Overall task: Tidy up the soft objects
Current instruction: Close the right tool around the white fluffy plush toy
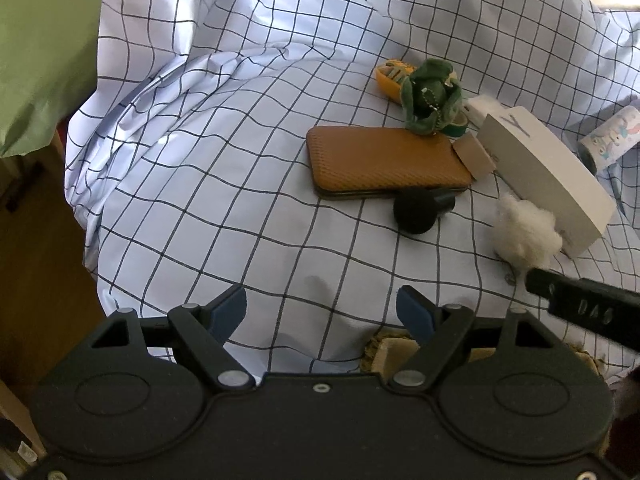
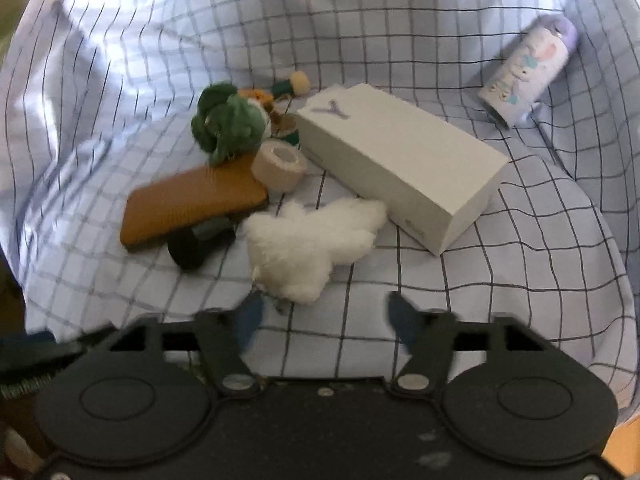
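A white fluffy plush (image 1: 524, 232) lies on the checked sheet against the near end of a long white box (image 1: 548, 168). In the right wrist view the white plush (image 2: 312, 240) sits just beyond my right gripper (image 2: 324, 318), which is open with nothing between its fingers; the toy's metal ring lies by the left fingertip. A green plush (image 2: 226, 122) lies farther back, beside a brown textured case (image 2: 192, 204). My left gripper (image 1: 322, 312) hangs open over bare sheet, well short of the green plush (image 1: 430, 96).
A black round object (image 1: 420, 210) leans on the brown case (image 1: 384, 162). A beige tape roll (image 2: 280, 164), the white box (image 2: 400, 160) and a printed bottle (image 2: 528, 72) lie around. A green pillow (image 1: 40, 60) is at far left. Something woven (image 1: 390, 354) shows under the left gripper.
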Demonstrator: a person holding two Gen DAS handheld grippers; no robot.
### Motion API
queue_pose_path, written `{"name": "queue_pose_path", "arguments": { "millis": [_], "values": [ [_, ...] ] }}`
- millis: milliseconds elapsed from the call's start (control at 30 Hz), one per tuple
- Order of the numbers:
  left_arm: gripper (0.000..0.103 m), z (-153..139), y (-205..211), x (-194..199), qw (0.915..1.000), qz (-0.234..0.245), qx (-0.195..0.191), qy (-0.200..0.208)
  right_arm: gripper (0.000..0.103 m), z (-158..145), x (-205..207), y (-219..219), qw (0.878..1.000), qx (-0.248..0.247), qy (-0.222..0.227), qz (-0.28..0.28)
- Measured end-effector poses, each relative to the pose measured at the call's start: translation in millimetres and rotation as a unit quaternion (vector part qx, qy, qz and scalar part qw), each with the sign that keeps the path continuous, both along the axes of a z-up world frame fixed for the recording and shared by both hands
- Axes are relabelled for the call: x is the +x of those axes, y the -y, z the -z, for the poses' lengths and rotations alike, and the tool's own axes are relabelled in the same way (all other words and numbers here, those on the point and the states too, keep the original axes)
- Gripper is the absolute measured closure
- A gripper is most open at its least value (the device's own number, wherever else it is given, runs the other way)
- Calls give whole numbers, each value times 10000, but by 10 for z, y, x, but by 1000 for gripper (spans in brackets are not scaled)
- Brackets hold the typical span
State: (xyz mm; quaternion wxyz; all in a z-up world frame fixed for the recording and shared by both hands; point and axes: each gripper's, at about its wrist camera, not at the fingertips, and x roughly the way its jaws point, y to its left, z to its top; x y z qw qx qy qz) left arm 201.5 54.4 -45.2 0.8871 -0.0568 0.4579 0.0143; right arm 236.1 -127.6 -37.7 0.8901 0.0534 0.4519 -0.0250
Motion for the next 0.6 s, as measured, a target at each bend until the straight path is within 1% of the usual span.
{"name": "queue_pose_path", "arguments": {
  "millis": [33,100,133,167,233,400,433,533,600],
  "values": [
    [24,-3,2,-2,10000,4,8,5,18,-11,10,5,9999,65,69,51],
    [24,0,-5,-3,10000,1,21,4,11,-36,30,1,9996,185,179,110],
    [24,3,-10,-2,10000,-6,27,-1,2,-47,43,0,9991,268,276,171],
    [24,10,-17,2,10000,-16,32,-13,1,-53,51,8,9982,360,391,272],
    [24,23,-28,10,10000,-32,30,-42,0,-52,91,25,9964,514,434,517],
    [24,44,-44,27,9999,-31,61,-75,1,78,297,111,9906,1165,-43,717],
    [24,46,-48,31,9999,-29,66,-79,2,114,318,121,9887,1278,-100,781],
    [24,52,-55,50,9999,-24,100,-82,14,211,420,175,9826,1594,-335,893],
    [24,53,-58,65,9999,-19,121,-83,15,269,487,197,9788,1768,-450,929]
  ]
}}
